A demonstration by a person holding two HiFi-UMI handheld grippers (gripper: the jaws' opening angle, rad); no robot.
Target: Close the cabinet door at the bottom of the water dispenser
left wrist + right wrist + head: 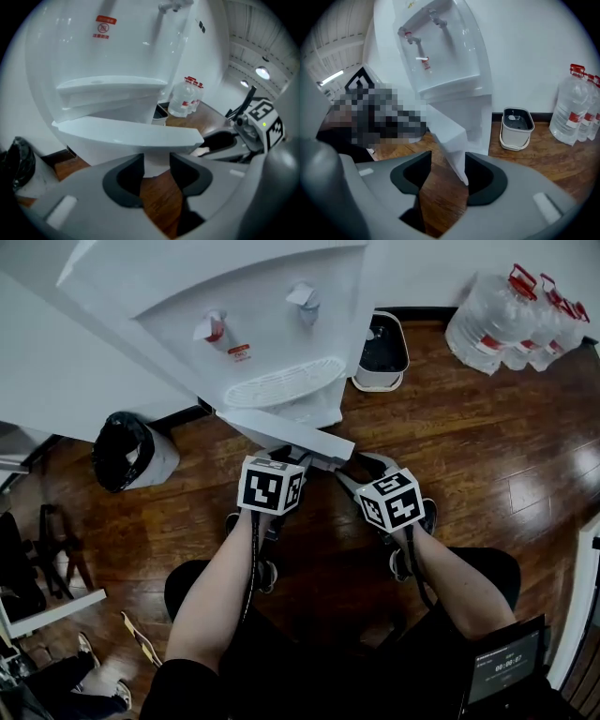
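Setting: an indoor workroom of office type. Indicators:
- a freestanding water dispenser (272, 343) stands against a plain white wall (525, 56);
- the floor (469, 446) is wood plank;
- spare water bottles (511, 324) are stored on it along the wall;
- a white bin (382, 352) and a black-bagged bin (127, 451) flank the dispenser;
- ceiling lights (262, 72) hang overhead.

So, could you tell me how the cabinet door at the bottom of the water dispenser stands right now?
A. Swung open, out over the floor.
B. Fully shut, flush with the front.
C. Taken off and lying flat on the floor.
A: the cabinet door sticks out from the water dispenser over the wooden floor, its edge between the open jaws of the right gripper.
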